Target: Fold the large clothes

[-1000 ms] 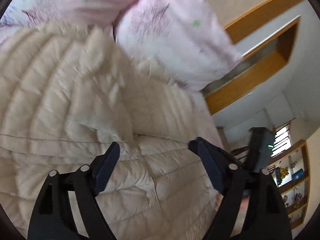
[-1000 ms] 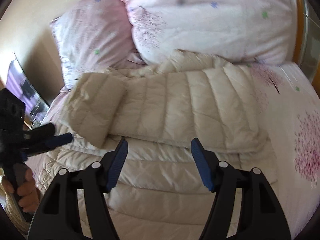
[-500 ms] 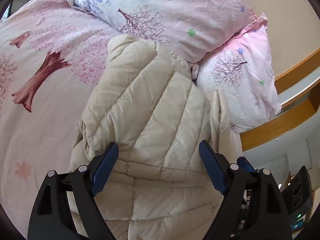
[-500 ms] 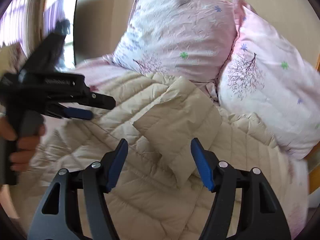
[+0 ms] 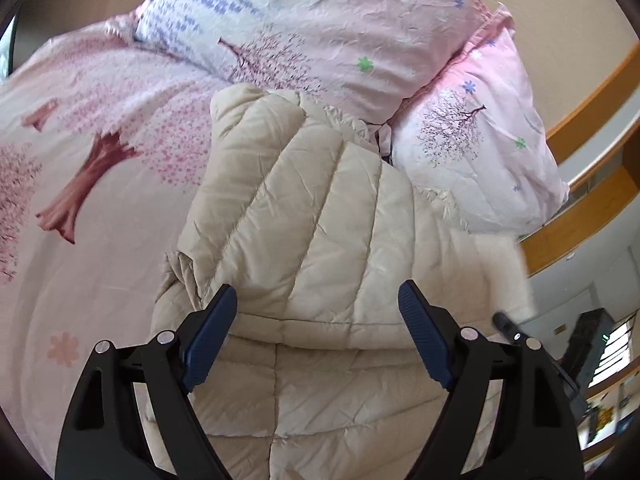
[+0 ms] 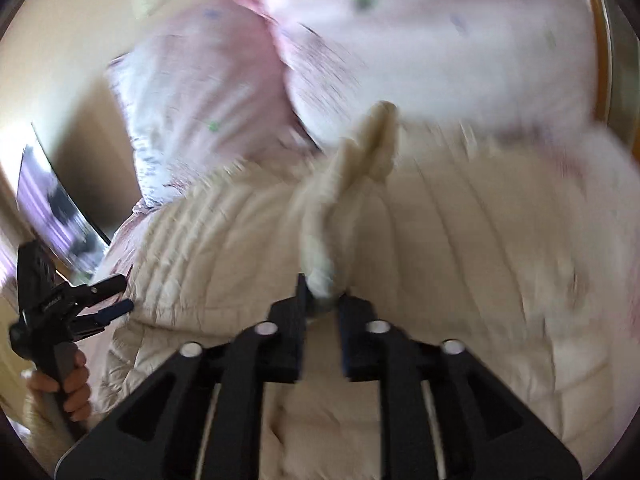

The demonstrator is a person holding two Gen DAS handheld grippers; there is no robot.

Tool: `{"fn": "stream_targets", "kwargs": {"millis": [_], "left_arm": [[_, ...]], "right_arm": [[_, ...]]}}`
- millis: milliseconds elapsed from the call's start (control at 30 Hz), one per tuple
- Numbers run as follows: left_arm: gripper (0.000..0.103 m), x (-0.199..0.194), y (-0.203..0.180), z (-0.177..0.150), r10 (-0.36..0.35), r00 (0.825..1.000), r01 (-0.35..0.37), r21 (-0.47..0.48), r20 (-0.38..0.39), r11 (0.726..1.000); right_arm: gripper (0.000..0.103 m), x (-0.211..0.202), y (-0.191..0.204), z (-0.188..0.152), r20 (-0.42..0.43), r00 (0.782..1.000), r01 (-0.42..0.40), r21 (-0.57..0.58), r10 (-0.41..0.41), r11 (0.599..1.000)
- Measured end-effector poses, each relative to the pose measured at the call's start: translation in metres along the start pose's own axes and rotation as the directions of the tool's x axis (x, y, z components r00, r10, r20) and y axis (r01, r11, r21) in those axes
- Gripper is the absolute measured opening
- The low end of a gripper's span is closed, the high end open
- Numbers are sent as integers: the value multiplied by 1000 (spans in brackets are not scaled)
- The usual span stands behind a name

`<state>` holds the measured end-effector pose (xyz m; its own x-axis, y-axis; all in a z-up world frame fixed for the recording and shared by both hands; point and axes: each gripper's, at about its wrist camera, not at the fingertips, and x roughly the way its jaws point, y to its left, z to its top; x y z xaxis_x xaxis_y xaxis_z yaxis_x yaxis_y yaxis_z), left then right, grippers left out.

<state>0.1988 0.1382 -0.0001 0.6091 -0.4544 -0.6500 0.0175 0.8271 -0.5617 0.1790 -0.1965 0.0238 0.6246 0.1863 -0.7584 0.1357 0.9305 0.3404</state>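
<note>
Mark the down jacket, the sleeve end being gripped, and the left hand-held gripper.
down jacket point(image 5: 320, 216): left wrist view, folded quilted top panel.
sleeve end point(image 6: 320, 276): right wrist view, tip pinched between the fingers.
left hand-held gripper point(image 5: 318, 332): left wrist view, midway between open fingertips.

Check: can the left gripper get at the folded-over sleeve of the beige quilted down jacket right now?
Probably yes. The left gripper is open, and the folded-over sleeve of the beige quilted down jacket lies directly ahead of its fingers with nothing covering it.

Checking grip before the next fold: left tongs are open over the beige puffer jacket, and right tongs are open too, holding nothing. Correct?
Not quite. The right tongs are shut on a fold of the beige puffer jacket, as the right wrist view shows. The left tongs are indeed open over it.
</note>
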Motion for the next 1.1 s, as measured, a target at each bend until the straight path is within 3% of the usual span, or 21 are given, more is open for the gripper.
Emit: {"fn": "stream_targets", "kwargs": {"millis": [67,200,367,433,467,600,733,833,900,1000,1100], "left_arm": [[87,-6,-6,-4,32,999,-33,47,17,998],[93,-21,-14,-16,68,996,-75,135,55,988],[96,-41,-14,-33,114,988,-134,213,105,968],[96,-46,-11,-39,132,986,-152,224,102,963],[96,-51,-7,-42,140,986,-157,226,89,961],[96,-66,10,-51,162,986,-167,212,42,963],[96,-79,26,-63,154,988,-150,202,-8,968],[96,-87,29,-73,138,990,-128,219,-31,967],[96,-93,30,-80,107,993,-92,232,-55,968],[96,-102,30,-92,91,993,-71,252,-70,965],[96,-109,36,-104,50,994,-25,233,-100,972]], "right_arm": [[40,0,-25,-5,-27,998,-50,99,52,994],[41,0,-65,-1,-26,986,-151,289,166,945],[41,16,-71,4,-63,978,-168,325,199,931],[9,26,-65,4,-92,975,-163,311,201,936],[5,28,-62,4,-95,975,-166,306,203,938],[4,14,-61,7,-21,990,-130,271,141,954],[6,26,-71,3,-102,993,-35,276,65,961],[23,16,-70,0,-118,992,-23,245,53,969],[55,-3,-71,1,-95,994,-26,206,47,978],[69,-38,-80,-5,-75,995,-58,155,70,986],[72,-74,-107,-26,-104,993,-43,146,59,988]]}}
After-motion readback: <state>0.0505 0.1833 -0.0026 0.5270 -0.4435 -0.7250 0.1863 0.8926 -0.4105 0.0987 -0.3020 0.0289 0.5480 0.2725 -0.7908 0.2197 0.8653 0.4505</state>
